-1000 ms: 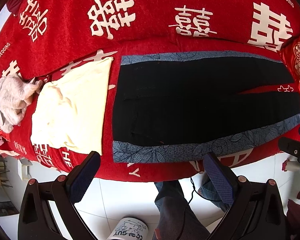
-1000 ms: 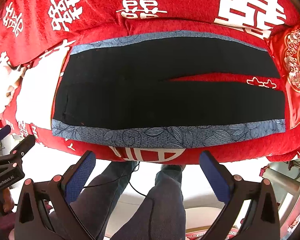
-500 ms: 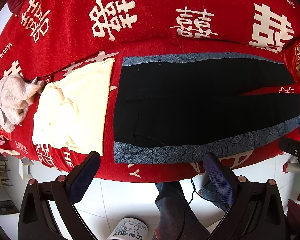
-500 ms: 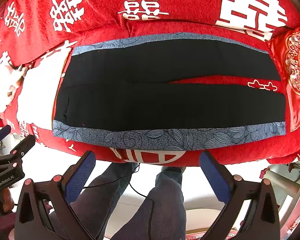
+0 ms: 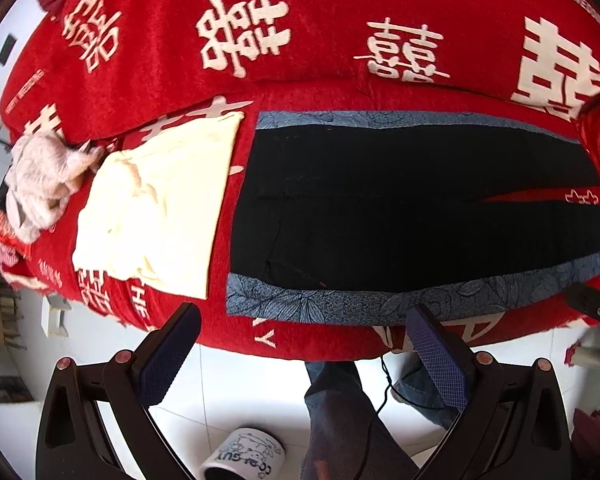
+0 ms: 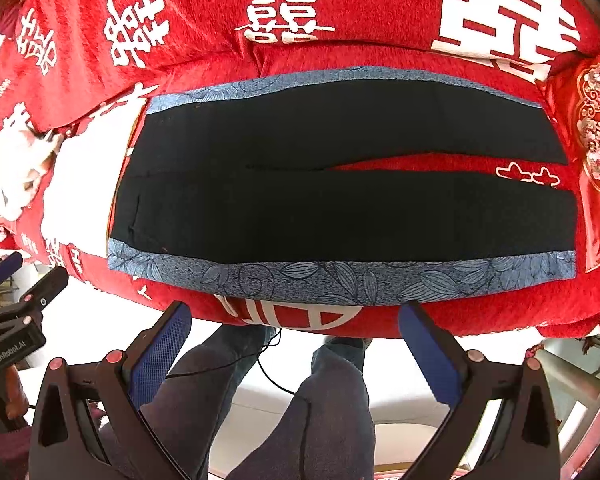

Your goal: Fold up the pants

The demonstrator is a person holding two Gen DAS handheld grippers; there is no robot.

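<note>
On the red sofa (image 5: 340, 20), from left: crumpled pale cloth (image 5: 40, 184), cream garment (image 5: 156, 216), then black pants (image 5: 400, 208) spread flat, waist leftward, legs rightward, blue leafy stripes along both edges; left tool (image 5: 300, 354) and right tool (image 6: 296, 350) both spread apart, empty, near the front edge.

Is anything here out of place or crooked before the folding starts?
Nothing stands out. The black pants with blue patterned side stripes lie flat and spread on the red blanket, legs slightly parted. Both tongs, left and right, are open and apart from them.
</note>
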